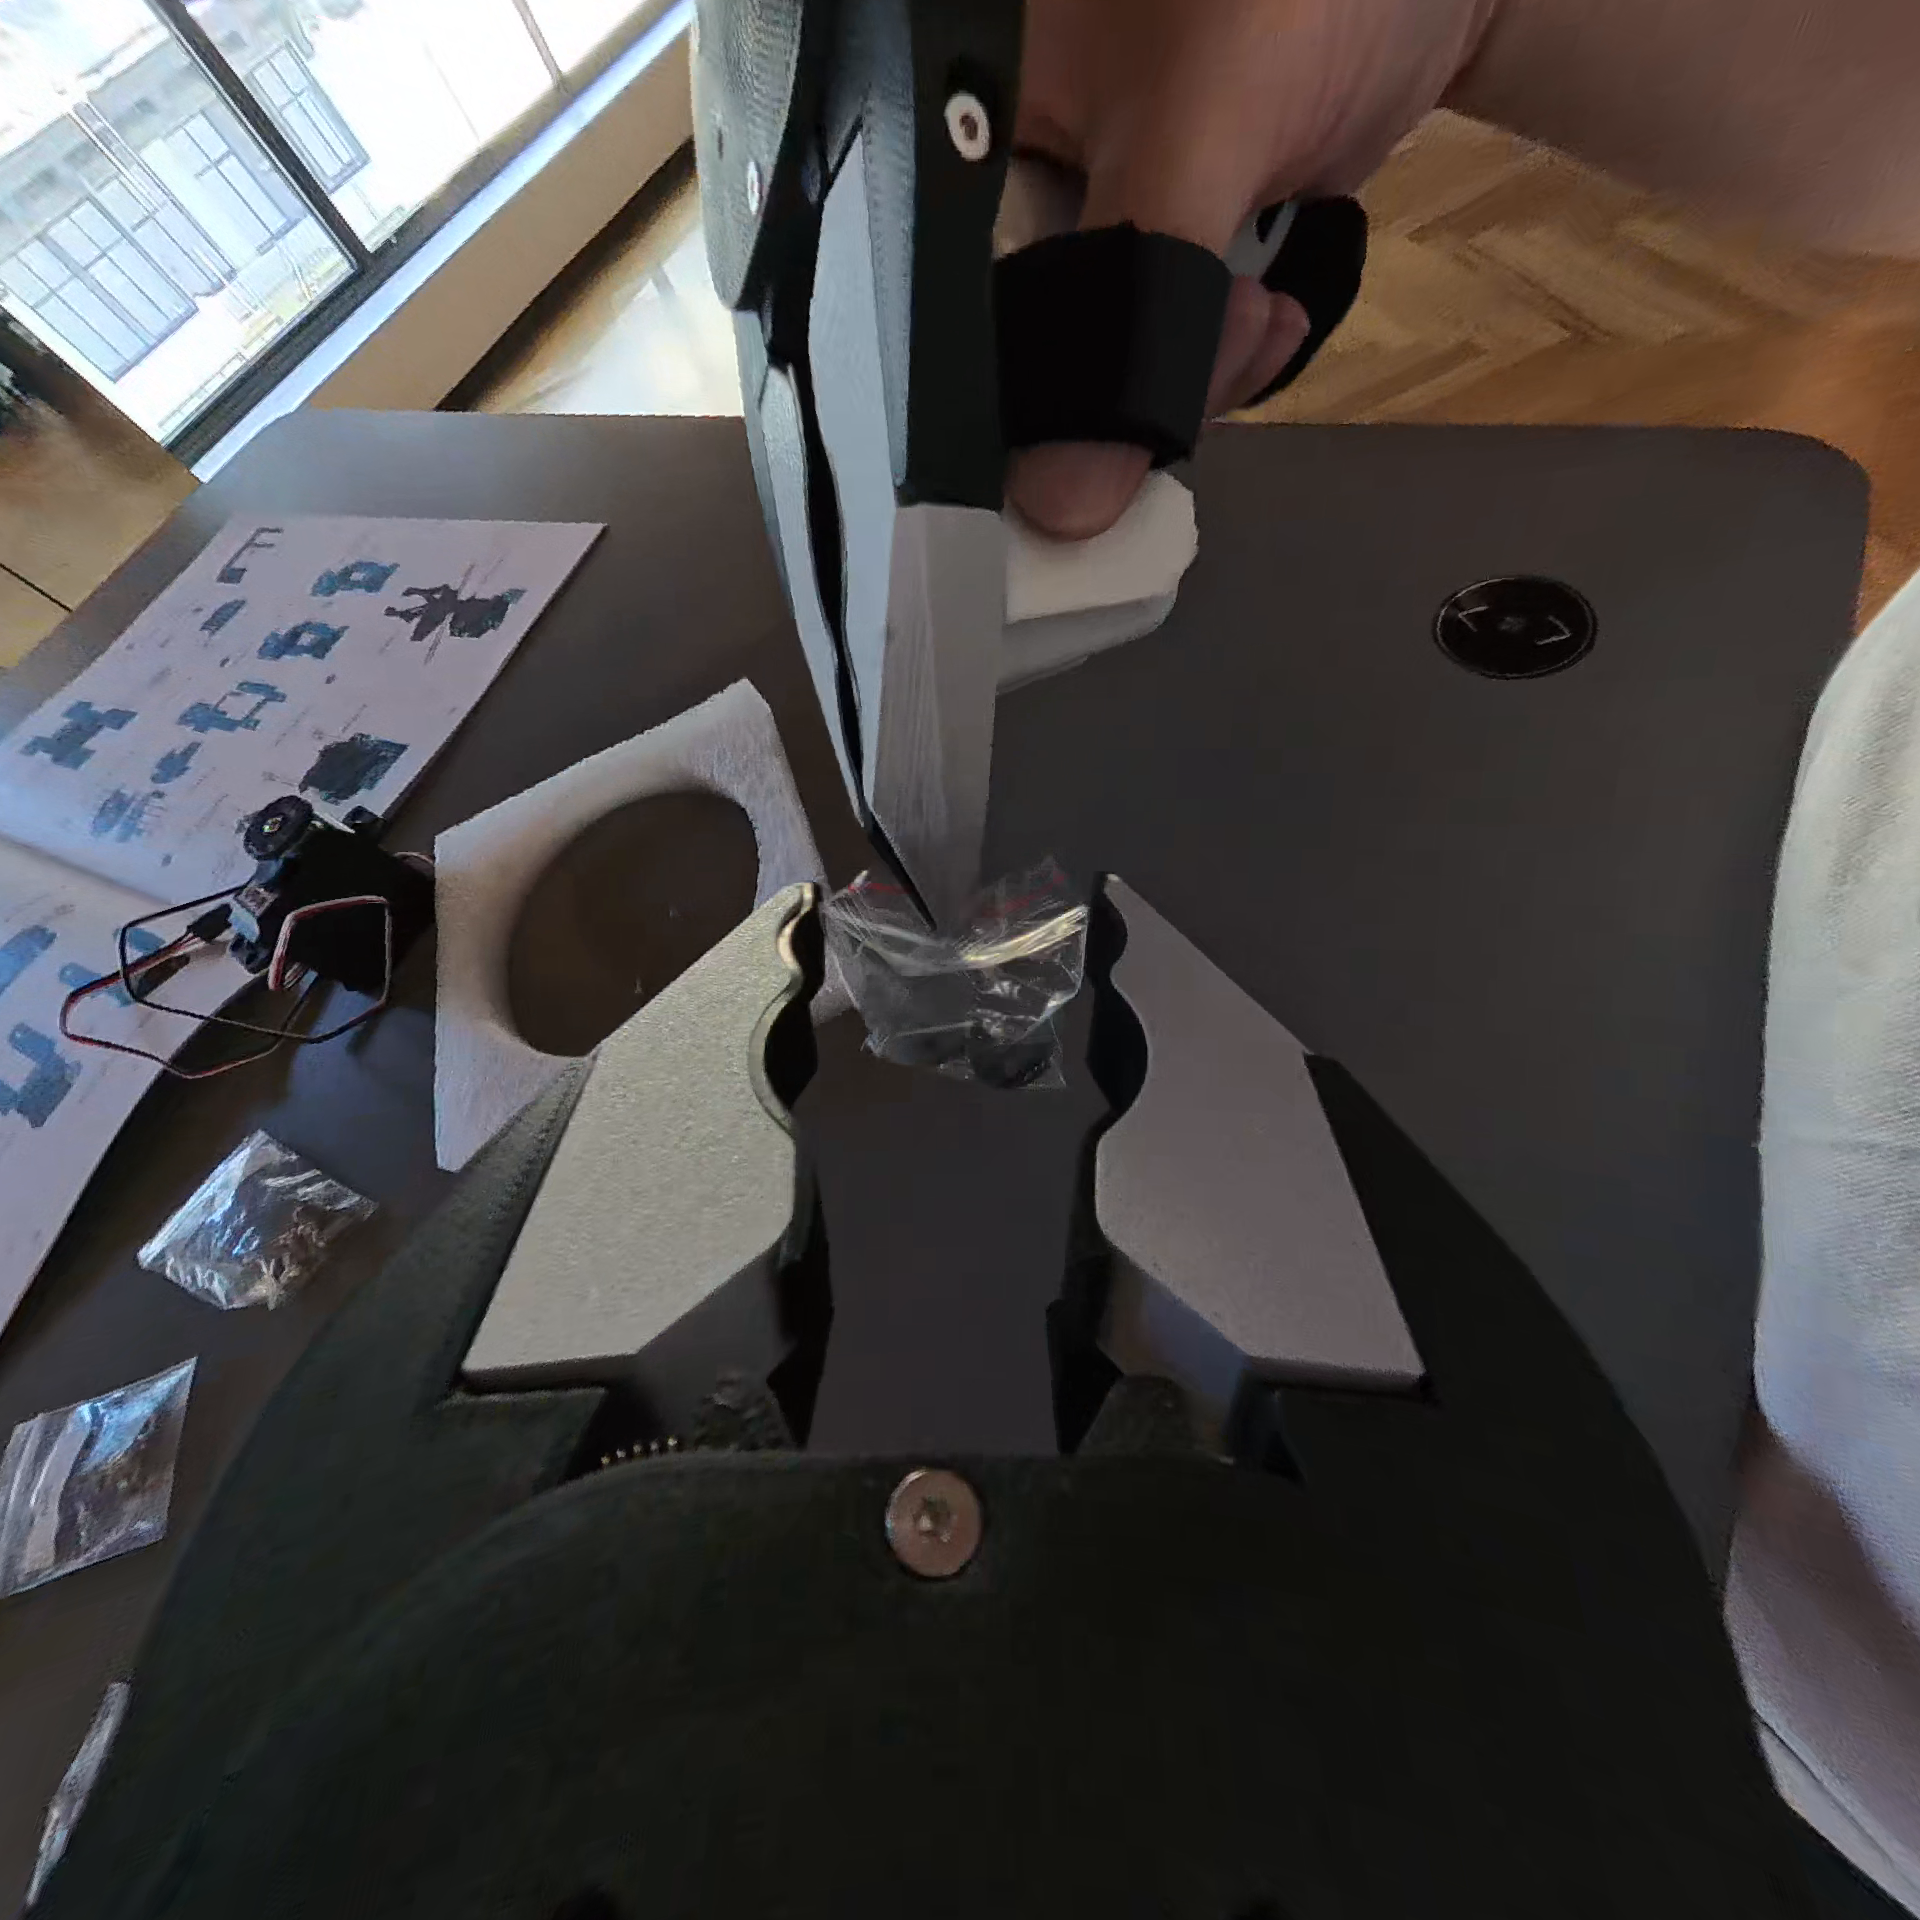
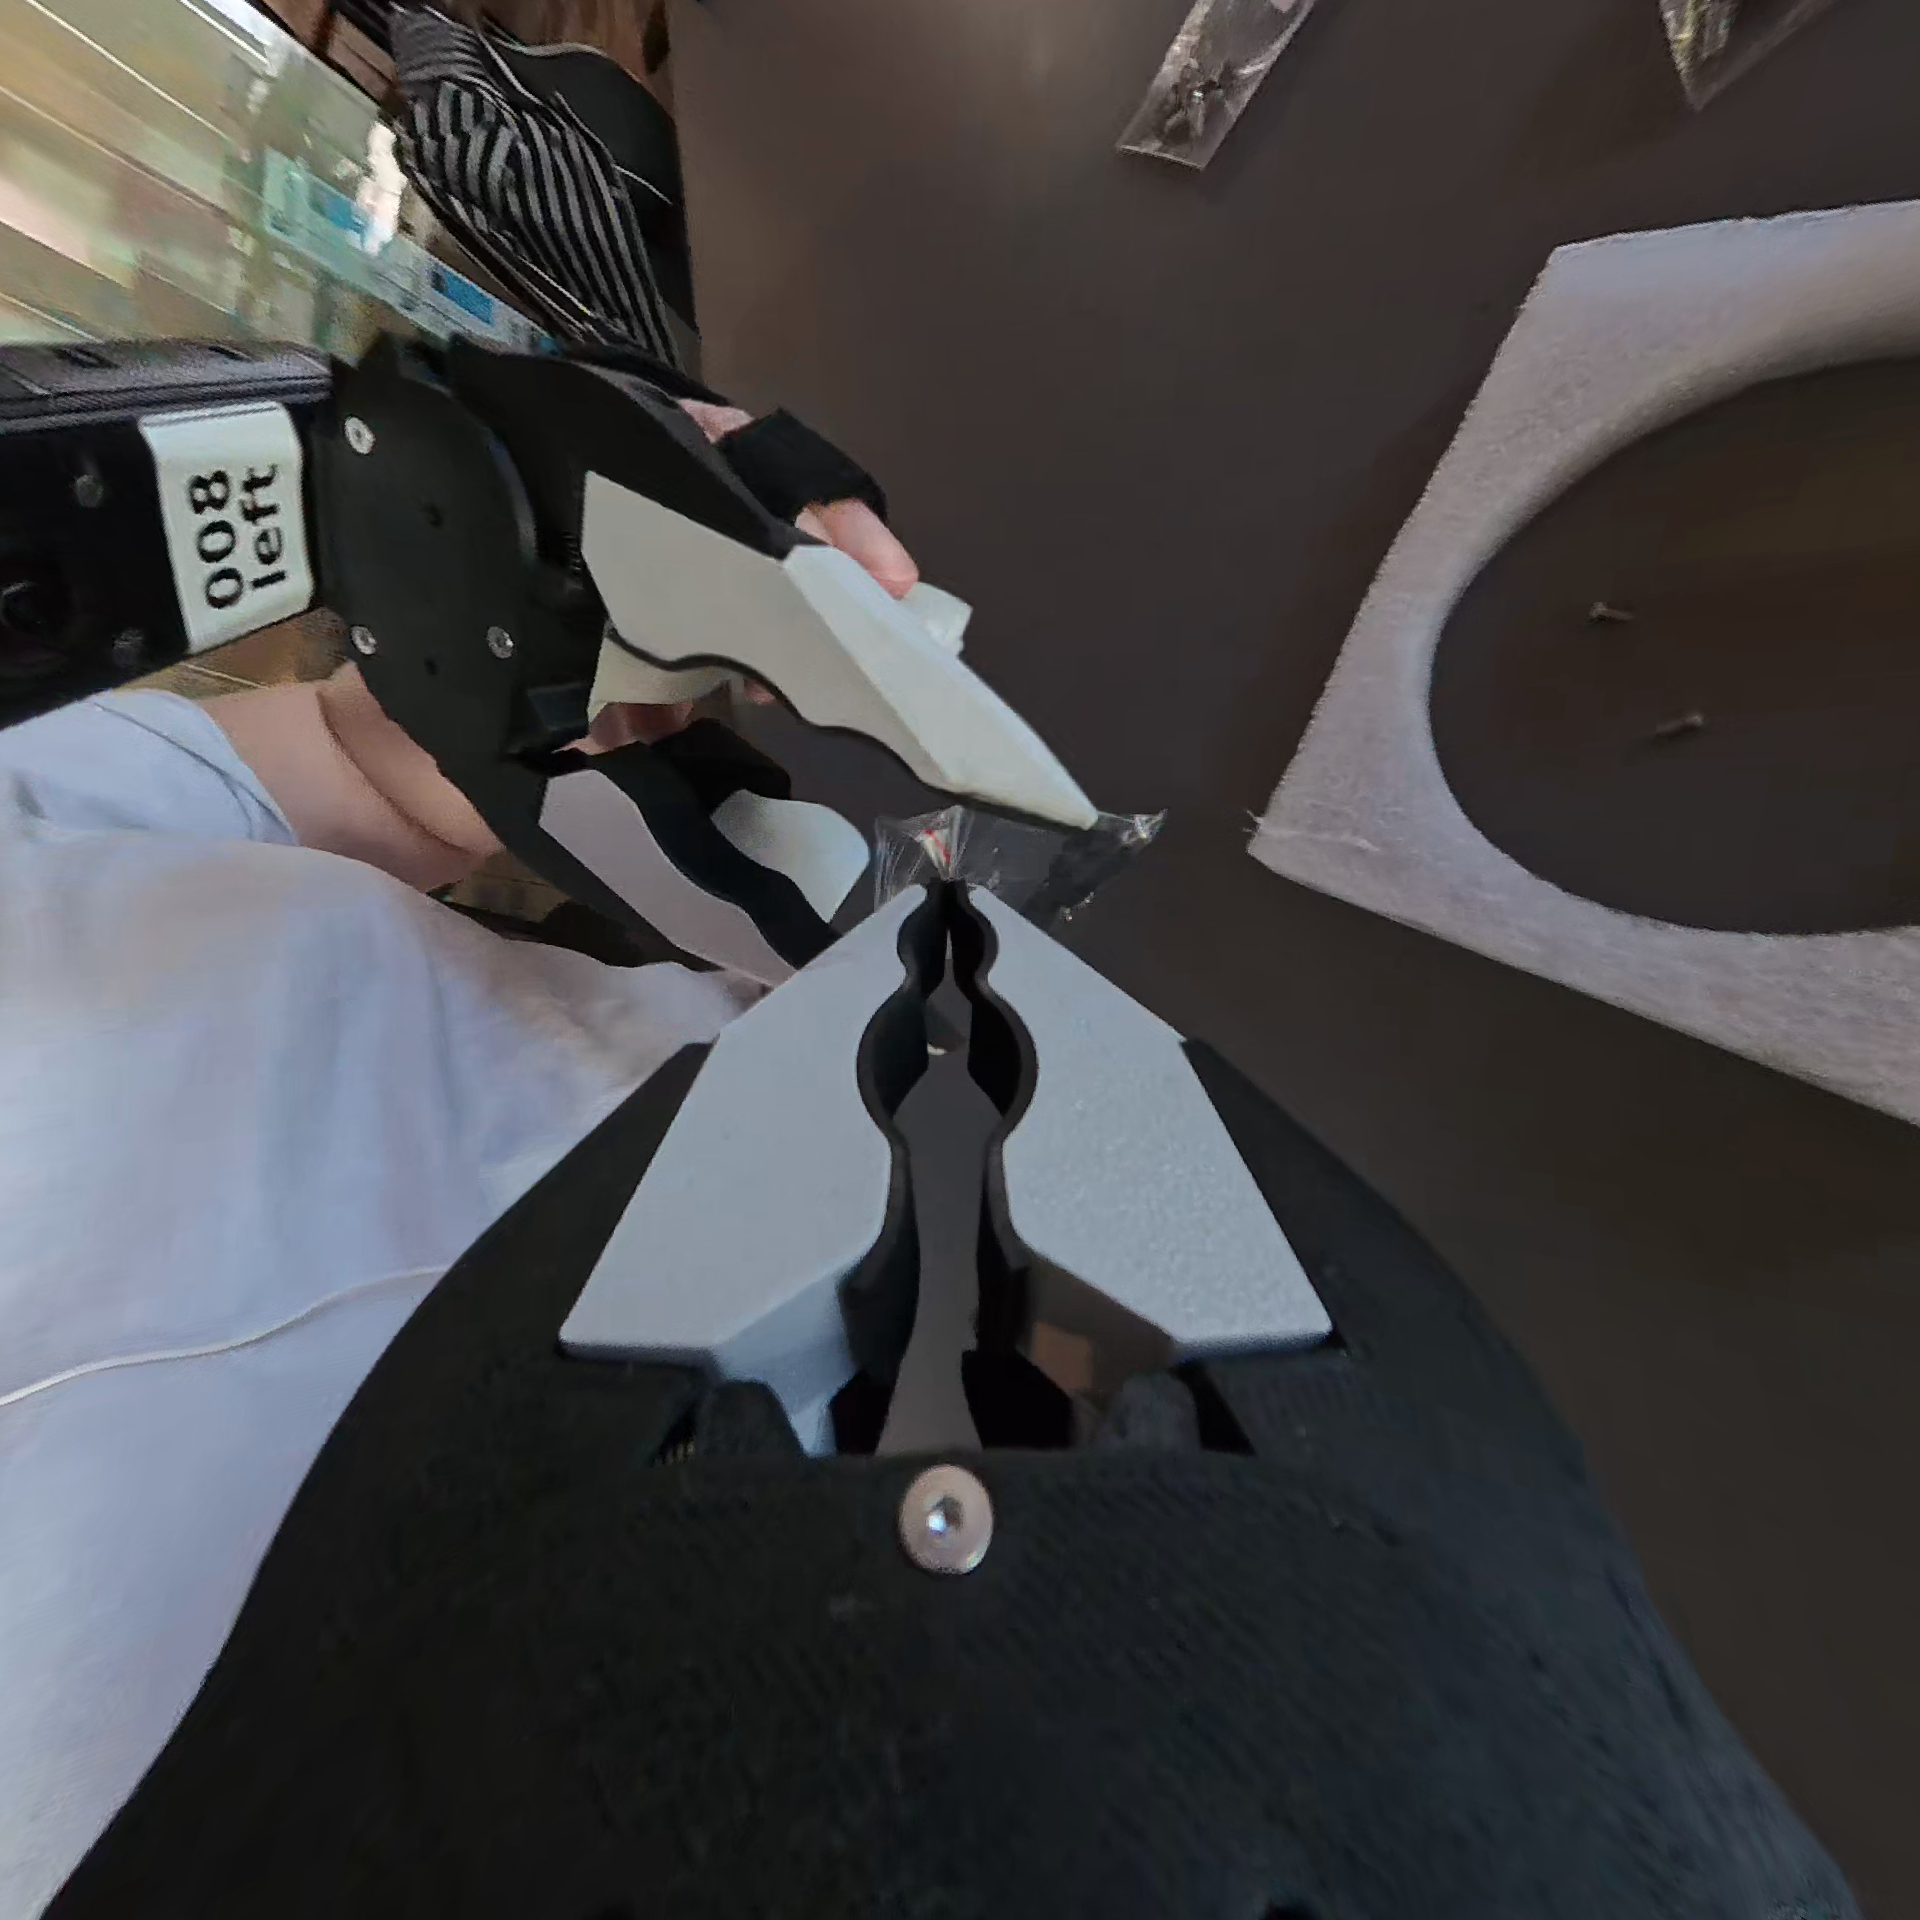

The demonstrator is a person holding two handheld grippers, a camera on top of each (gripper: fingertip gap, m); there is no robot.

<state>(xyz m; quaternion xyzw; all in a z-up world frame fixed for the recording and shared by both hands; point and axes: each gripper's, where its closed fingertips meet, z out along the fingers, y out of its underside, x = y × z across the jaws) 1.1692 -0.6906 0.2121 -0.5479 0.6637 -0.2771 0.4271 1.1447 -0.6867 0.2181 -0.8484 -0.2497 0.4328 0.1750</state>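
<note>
- right gripper (image 2: 948, 891) pinches the clear parts bag (image 1: 961, 982), fingers together
- left gripper (image 1: 951, 914) fingers apart, flanking the bag
- white foam sheet (image 1: 499, 935) nearby on the dark table (image 1: 1455, 883)

White label (image 2: 237, 523) w/ writing, left claw (image 2: 1023, 821)

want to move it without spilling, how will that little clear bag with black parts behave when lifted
The small clear bag looks crinkled and thin, so probably floppy and light. Its glossy film may be slippery. The right gripper pinches only its top edge, so the loose black parts likely sag downward.
</note>
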